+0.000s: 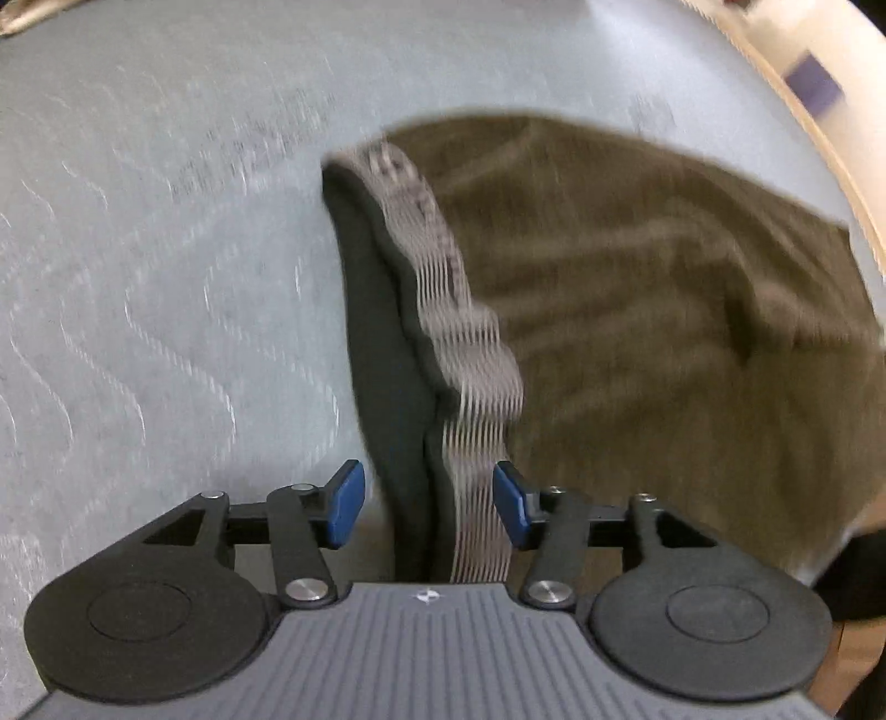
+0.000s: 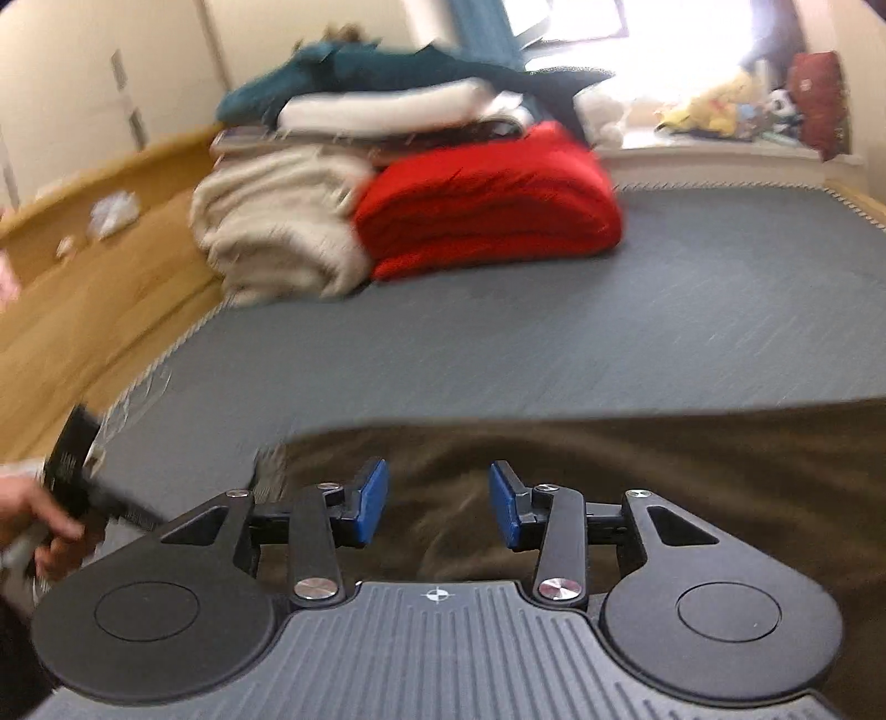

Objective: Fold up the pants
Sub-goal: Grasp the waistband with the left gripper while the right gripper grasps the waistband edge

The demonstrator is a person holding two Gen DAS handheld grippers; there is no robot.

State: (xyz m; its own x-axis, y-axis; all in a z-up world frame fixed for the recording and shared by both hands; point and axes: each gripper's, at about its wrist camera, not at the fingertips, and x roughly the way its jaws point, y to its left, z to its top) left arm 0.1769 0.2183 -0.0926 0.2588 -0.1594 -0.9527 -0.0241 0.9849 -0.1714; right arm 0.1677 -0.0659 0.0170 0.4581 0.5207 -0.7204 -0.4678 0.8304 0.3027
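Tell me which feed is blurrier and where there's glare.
Left wrist: motion smear across the waistband and olive pants; the left claw stays sharp. Right wrist: softer blur on the red blanket, window blown out white.

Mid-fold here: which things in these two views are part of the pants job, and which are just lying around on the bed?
Job:
pants, olive, spread on the mattress
waistband, between the open left gripper pads
right gripper, open over the pants

Lying about:
red blanket
cream blanket
teal plush on the stack
toys on the sill
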